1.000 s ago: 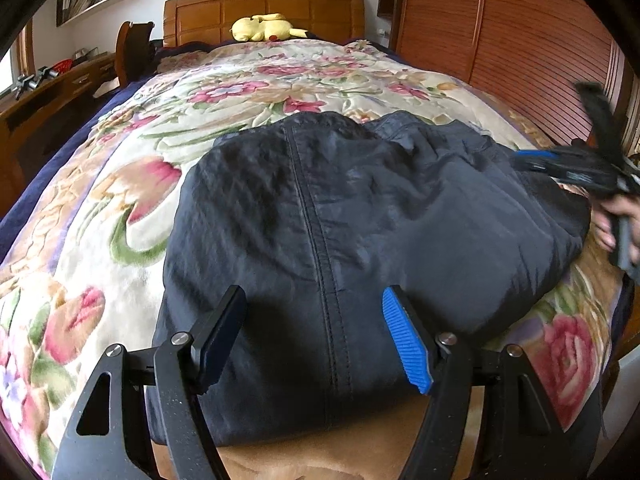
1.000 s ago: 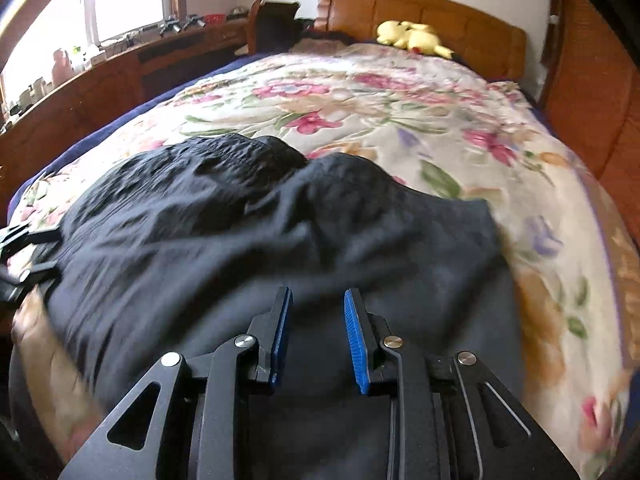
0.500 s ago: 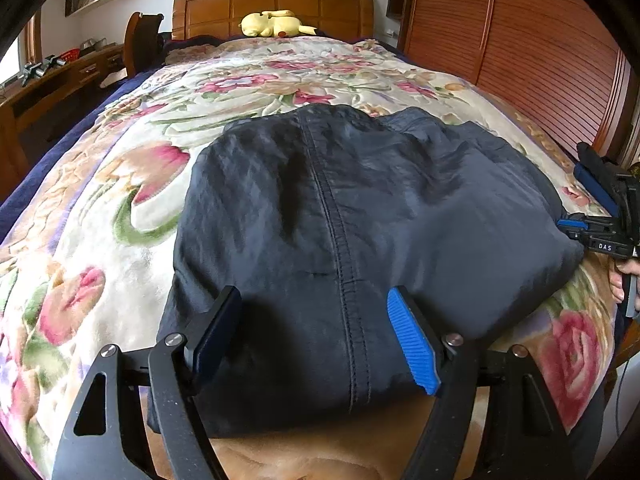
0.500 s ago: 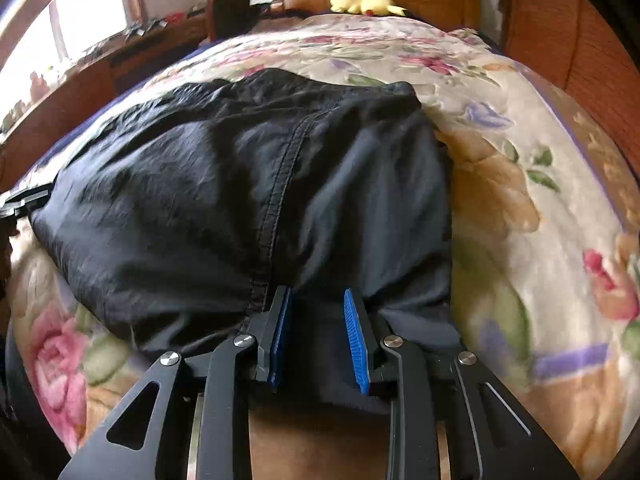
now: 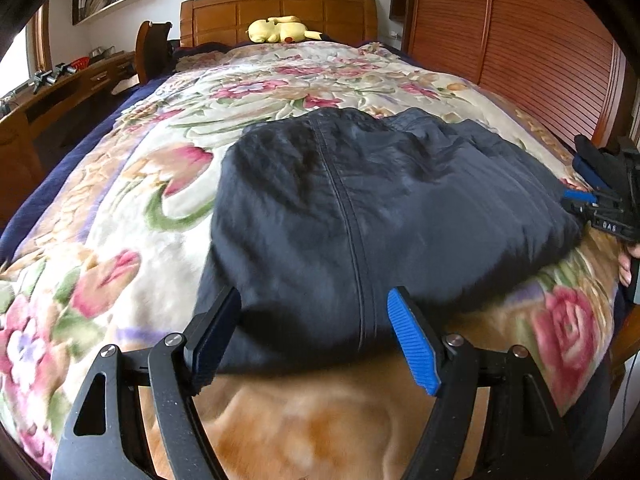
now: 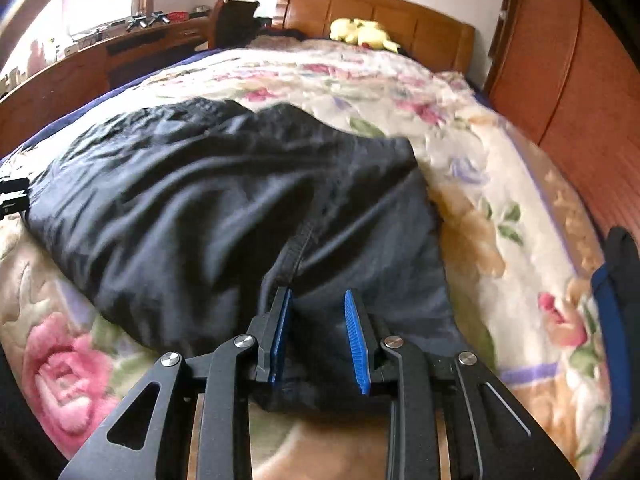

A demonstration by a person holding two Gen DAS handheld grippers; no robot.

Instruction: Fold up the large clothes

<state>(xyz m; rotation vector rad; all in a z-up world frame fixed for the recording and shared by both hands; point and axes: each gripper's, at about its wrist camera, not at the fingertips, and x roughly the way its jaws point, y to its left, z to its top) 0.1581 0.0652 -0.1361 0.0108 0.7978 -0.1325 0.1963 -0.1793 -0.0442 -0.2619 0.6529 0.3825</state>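
A black jacket (image 5: 360,200) lies folded and flat on the flowered blanket, its centre seam running away from me. My left gripper (image 5: 314,320) hovers over the jacket's near hem with its jaws wide apart, and the seam lies between them. My right gripper (image 6: 318,336) is at the jacket's (image 6: 200,208) right-hand corner. Its jaws stand narrowly apart with the fabric edge in the gap, and the pads do not visibly press on it. The right gripper (image 5: 592,184) also shows at the right edge of the left wrist view, held by a hand.
The flowered blanket (image 5: 120,208) covers the whole bed. A yellow plush toy (image 5: 280,30) lies by the wooden headboard. Slatted wooden doors (image 5: 520,60) run close along the right side. A desk (image 5: 60,88) stands to the left. A black and blue thing (image 6: 616,280) sits at the bed's right edge.
My right gripper has come back from above the jacket's middle to its near right corner, its gap unchanged. The left gripper has drifted slightly along the hem and its jaws stand a little wider.
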